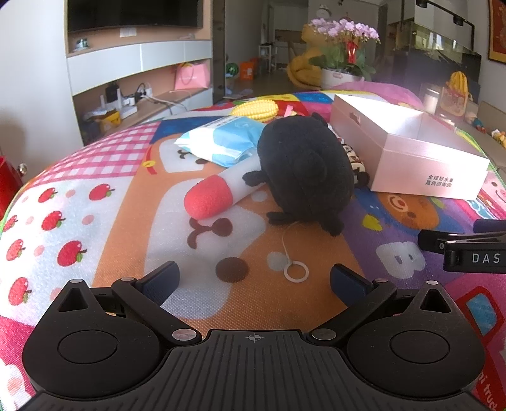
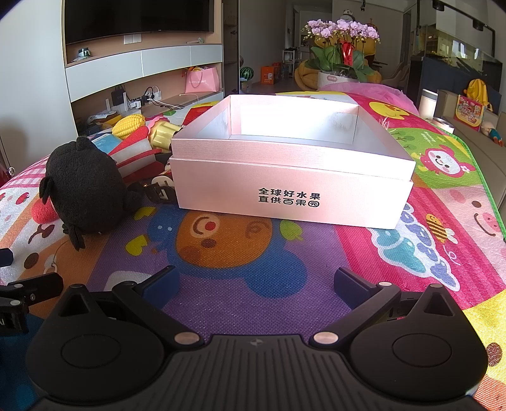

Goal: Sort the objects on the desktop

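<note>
A black plush toy [image 1: 305,172] sits on the colourful play mat [image 1: 126,227], ahead of my open left gripper [image 1: 254,281], which holds nothing. Beside the plush lie a white tube with a red cap [image 1: 210,197], a blue-and-white wipes pack [image 1: 223,140] and a yellow toy corn [image 1: 256,109]. The plush's white ring tag [image 1: 296,272] rests between my left fingers. An open, empty pink box [image 2: 294,158] stands ahead of my open right gripper [image 2: 256,283]. The black plush [image 2: 83,193] appears at left in the right wrist view, with the corn [image 2: 128,125] behind it.
The right gripper's black body [image 1: 471,249] juts in at the right edge of the left wrist view. A pot of pink orchids [image 2: 340,47] stands beyond the mat. A shelf unit and a TV [image 2: 136,19] fill the far left wall. The mat's green edge [image 2: 474,164] runs along the right.
</note>
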Motion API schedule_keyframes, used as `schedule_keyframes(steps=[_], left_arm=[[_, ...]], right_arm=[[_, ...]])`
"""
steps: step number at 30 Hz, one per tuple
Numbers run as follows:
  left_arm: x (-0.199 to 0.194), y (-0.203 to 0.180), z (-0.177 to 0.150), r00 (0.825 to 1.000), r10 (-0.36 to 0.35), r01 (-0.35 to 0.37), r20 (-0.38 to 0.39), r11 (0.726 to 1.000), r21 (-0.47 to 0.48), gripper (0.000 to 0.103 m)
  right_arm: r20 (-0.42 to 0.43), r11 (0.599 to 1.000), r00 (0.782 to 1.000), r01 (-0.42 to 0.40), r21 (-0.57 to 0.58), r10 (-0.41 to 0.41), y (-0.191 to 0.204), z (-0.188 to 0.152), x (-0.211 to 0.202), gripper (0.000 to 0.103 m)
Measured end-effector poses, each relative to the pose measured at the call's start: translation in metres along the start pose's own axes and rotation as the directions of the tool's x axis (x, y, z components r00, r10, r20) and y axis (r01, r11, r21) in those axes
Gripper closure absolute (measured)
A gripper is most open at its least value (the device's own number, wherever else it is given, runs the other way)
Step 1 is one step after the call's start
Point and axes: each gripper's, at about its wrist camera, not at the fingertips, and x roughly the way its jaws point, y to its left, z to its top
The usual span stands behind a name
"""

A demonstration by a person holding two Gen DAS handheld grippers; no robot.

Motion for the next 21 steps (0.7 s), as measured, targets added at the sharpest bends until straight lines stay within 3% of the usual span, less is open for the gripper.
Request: schedule_keyframes(steps=[21], left_arm=[[0.0033,-0.0025,0.0043,0.999,0.003,-0.003,-0.034,1.000,0.025,0.000]], right_arm=[[-0.031,1.000,0.999,-0.020,-0.009,0.020,-0.0012,0.0024,-0.0004,0.000]])
